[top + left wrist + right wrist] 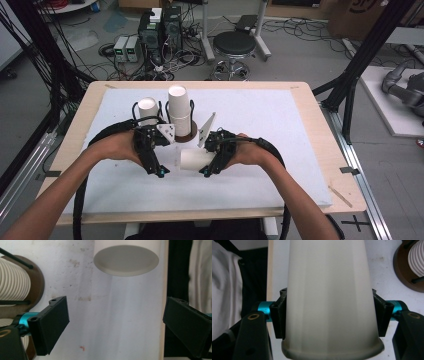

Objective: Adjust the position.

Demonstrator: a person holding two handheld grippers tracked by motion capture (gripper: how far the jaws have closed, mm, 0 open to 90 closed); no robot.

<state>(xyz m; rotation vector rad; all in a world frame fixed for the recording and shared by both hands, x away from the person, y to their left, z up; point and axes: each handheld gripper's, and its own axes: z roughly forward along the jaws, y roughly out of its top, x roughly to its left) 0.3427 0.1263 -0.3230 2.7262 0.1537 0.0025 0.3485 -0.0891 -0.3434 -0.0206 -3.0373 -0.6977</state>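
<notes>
My right gripper (209,169) (329,315) is shut on a white paper cup (195,160) (329,290) that lies level just above the table, with its rim toward that gripper. My left gripper (160,170) (115,327) is open just left of the cup's narrow end. In the left gripper view the cup's flat bottom (126,261) shows at the top and its wall runs down the gap between the jaws; neither pad touches it. A tall stack of white cups (179,107) (12,282) stands on a round brown base (192,134) (402,270) behind the grippers.
A second, shorter white cup stack (147,107) stands left of the tall one, with thin black rods around both. The white mat (280,150) covers the wooden table (325,150). A stool (235,45) and electronics sit on the floor beyond.
</notes>
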